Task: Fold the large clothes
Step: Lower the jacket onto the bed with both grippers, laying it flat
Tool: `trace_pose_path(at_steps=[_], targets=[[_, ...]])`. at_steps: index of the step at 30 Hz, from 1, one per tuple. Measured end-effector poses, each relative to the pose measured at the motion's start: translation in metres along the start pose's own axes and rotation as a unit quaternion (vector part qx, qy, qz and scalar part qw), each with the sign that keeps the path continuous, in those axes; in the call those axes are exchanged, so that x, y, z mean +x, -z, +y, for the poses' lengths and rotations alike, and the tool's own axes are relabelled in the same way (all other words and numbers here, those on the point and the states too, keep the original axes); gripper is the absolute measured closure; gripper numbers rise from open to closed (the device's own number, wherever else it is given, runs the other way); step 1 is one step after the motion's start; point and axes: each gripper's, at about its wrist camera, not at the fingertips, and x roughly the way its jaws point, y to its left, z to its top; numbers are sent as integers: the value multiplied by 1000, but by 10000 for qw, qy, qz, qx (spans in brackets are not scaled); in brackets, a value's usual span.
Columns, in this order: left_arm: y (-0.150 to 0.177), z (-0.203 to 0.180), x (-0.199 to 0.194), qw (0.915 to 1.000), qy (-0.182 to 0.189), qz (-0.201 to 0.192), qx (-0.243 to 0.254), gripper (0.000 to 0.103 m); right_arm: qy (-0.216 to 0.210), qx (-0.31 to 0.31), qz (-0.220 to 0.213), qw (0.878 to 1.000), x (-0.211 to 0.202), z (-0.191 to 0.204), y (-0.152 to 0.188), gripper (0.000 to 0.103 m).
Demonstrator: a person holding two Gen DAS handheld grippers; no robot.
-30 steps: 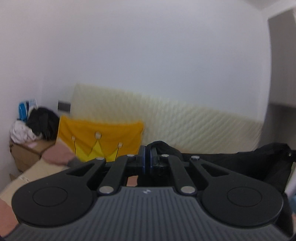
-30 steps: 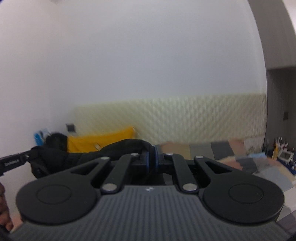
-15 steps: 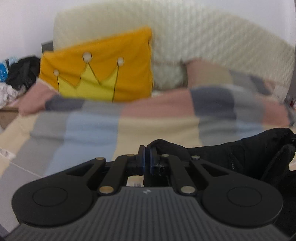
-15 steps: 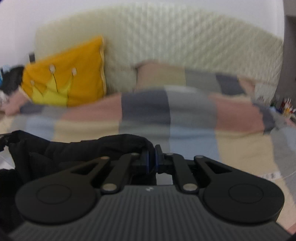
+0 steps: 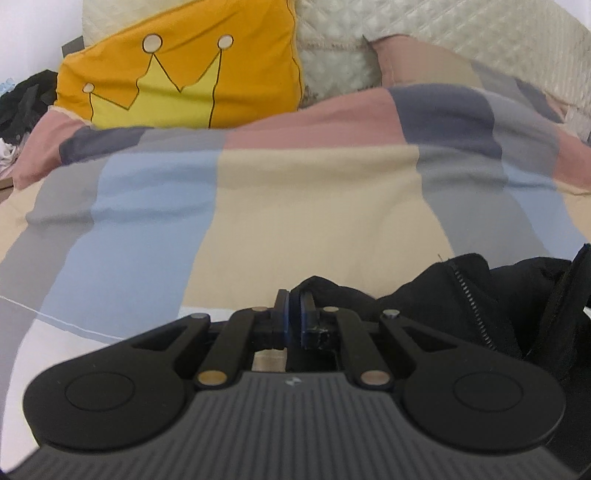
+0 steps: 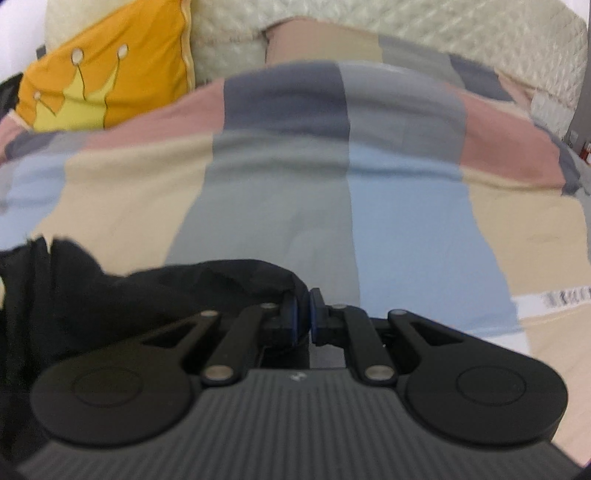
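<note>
While both claws stay clenched on it, the black zip-up jacket [image 5: 461, 306] spans from the left gripper [image 5: 294, 314] toward 3 o'clock and from the right gripper [image 6: 303, 314] toward 9 o'clock, low over the patchwork quilt [image 5: 295, 206]. Risk: thin pinches (apparently just edge fabric) could slip, letting the jacket bunch.

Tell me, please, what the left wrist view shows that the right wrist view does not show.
Only the left wrist view shows the zipper of the black garment, and a dark heap of clothes at the far left edge.

Only the right wrist view shows a striped label on the checked blanket, near the right edge.

Both views show the blanket, the yellow crown pillow, the quilted cream headboard and the black garment, with each hand-held gripper, left and right, shut on its cloth.
</note>
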Motion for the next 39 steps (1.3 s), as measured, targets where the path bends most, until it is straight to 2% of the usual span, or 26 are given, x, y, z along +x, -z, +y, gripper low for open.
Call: trace_pose_path(at_steps=[6, 11, 15, 17, 18, 19, 20, 25, 29, 36, 39], targets=[[11, -6, 14, 9997, -131, -5, 194, 93, 26, 10, -161, 9999, 12, 4, 21, 92], [10, -14, 1, 9977, -445, -120, 506, 79, 108, -105, -227, 9996, 11, 8, 25, 90], [3, -12, -30, 9976, -367, -169, 555, 69, 158, -92, -370, 9991, -17, 5, 20, 89], [-3, -11, -53, 9981, -290, -190, 512, 67, 130, -39, -590, 9982, -41, 1, 16, 75], [-6, -11, -66, 9984, -217, -227, 470, 67, 198, 50, -700, 9973, -58, -2, 13, 55], [-8, -13, -83, 9984, -127, -292, 470, 67, 207, 144, -792, 9965, -73, -5, 11, 40], [-9, -16, -100, 9981, -57, -348, 507, 67, 170, 215, -917, 9954, -91, -8, 9, 38], [-8, -38, -184, 9959, 322, -611, 587, 66, 78, 370, -1355, 9901, -183, -15, 14, 38], [6, -54, -252, 9929, 542, -869, 602, 66, -171, 733, -1606, 9841, -259, -25, 38, 38], [61, -61, -369, 9906, 774, -1086, 305, 67, -106, 751, -1934, 9782, -384, -22, 99, 38], [94, -60, -418, 9900, 810, -1132, 203, 67, -339, 977, -2019, 9739, -430, -26, 126, 38]])
